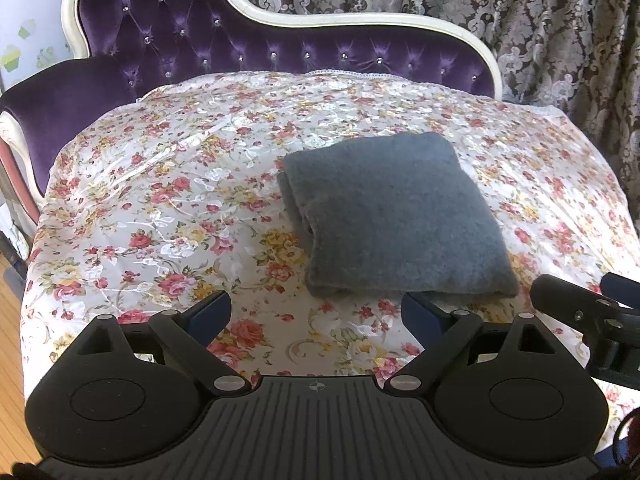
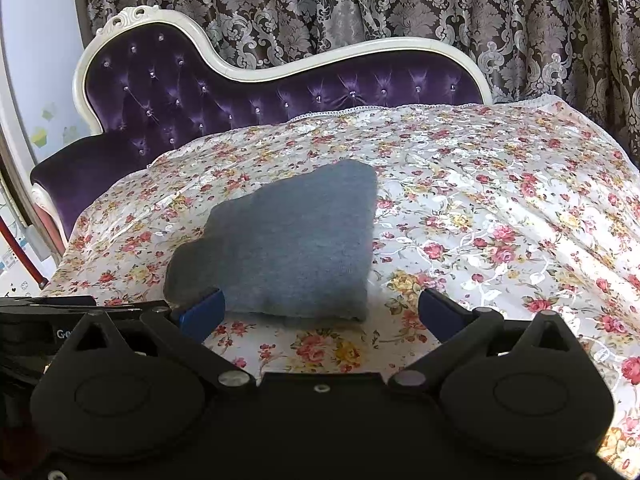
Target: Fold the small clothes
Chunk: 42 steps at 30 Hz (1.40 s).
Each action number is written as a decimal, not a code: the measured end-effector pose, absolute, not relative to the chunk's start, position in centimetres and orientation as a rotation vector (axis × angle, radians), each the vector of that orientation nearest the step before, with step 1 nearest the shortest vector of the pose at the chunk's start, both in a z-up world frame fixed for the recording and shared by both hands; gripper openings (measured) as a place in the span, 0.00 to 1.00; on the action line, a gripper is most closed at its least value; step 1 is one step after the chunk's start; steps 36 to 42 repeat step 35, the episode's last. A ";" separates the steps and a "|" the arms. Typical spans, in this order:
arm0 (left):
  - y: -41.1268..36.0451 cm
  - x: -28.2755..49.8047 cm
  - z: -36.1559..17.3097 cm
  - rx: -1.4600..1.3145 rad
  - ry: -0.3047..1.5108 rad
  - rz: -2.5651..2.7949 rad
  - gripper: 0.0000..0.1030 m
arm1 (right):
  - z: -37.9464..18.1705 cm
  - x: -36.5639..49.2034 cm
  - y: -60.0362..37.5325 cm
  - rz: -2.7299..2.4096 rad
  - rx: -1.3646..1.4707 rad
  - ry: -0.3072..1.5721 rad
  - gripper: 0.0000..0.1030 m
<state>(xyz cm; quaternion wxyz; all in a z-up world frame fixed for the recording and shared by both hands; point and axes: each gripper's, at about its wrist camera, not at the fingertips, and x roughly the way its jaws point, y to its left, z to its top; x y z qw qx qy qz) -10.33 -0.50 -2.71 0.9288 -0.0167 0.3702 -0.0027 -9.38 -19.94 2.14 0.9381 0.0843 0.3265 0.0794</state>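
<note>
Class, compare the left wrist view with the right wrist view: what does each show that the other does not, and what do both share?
Only the left wrist view: the folded grey cloth's layered left edge, wooden floor at lower left.
Only the right wrist view: the white carved crest atop the sofa back.
Both: the cloth lying free on the floral cover, the purple tufted sofa back, patterned curtains, each tool's blue fingers spread open.

Folded grey garment [image 1: 396, 216]: fuzzy matt fleece-like cloth. Floral cover [image 1: 160, 208]: smooth satin-sheen fabric. Sofa back [image 1: 168, 28]: tufted purple velvet, glossy cream frame. Curtain [image 2: 360, 8]: damask-patterned cloth. Gripper bodies: matt black plastic.
</note>
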 end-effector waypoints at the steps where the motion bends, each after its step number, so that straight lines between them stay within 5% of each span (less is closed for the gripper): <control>1: -0.5 -10.3 -2.7 -0.035 0.761 -0.006 0.90 | 2.1 -9.3 -19.9 0.163 0.174 0.668 0.99; 42: -0.7 -9.4 -3.4 -0.040 0.783 -0.024 0.90 | 1.3 -8.6 -19.8 0.176 0.210 0.706 0.99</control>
